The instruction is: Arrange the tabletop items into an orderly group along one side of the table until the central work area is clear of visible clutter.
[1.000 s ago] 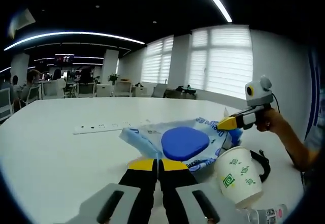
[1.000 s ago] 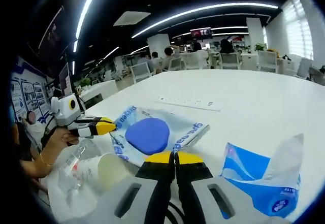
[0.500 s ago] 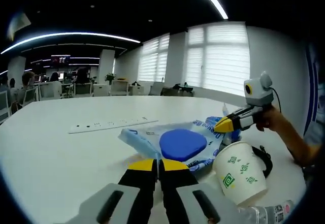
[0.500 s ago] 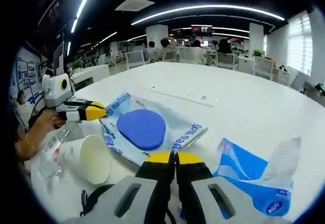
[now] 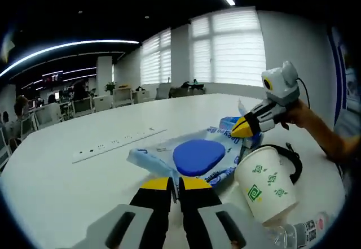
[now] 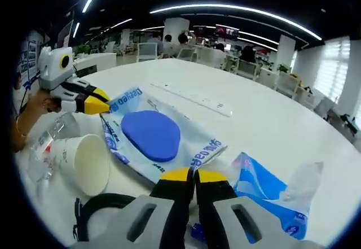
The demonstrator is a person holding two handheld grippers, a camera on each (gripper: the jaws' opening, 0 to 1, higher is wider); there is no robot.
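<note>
Hovering with jaws pressed together and empty, the left claw has the blue-printed plastic bag with its blue oval pad just ahead on the desk; the right claw is likewise closed on nothing. One paper cup lies tipped beside them; a careless sweep could roll it away. Counted: one cup, one power strip, one black strap, one clear bottle, two blue packets.

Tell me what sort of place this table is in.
Most likely an open-plan office. The big white table carries a long power strip, rows of desks and chairs with seated people stand beyond it, and blinds cover the tall windows.
</note>
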